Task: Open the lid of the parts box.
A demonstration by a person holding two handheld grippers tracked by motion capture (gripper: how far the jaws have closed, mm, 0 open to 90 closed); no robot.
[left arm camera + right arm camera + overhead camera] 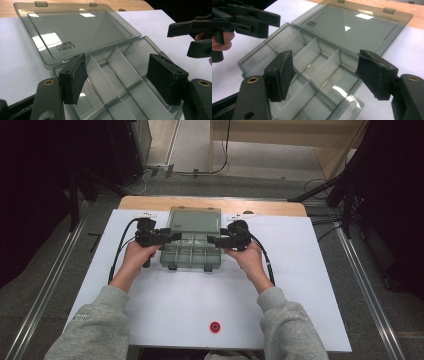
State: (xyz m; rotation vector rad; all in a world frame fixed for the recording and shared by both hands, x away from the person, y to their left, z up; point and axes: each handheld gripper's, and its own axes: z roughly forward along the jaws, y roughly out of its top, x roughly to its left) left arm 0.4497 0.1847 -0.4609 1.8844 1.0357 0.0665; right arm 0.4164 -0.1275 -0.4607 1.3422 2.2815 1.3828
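One marking is legible: the word "AIRAL", seen mirrored in the left gripper view, stands on the open lid [75, 32] of the clear compartment box [130, 82]. A line of smaller characters directly above it is too small to read.

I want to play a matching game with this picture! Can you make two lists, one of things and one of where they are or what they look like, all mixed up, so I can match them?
Things:
1. box lid
2. red round thing
3. left gripper
4. right gripper

Descriptions:
A. near the table's front edge
B. open, over the box's left side
C. folded back flat toward the far edge
D. open, over the box's right side

Pairs: 1-C, 2-A, 3-B, 4-D
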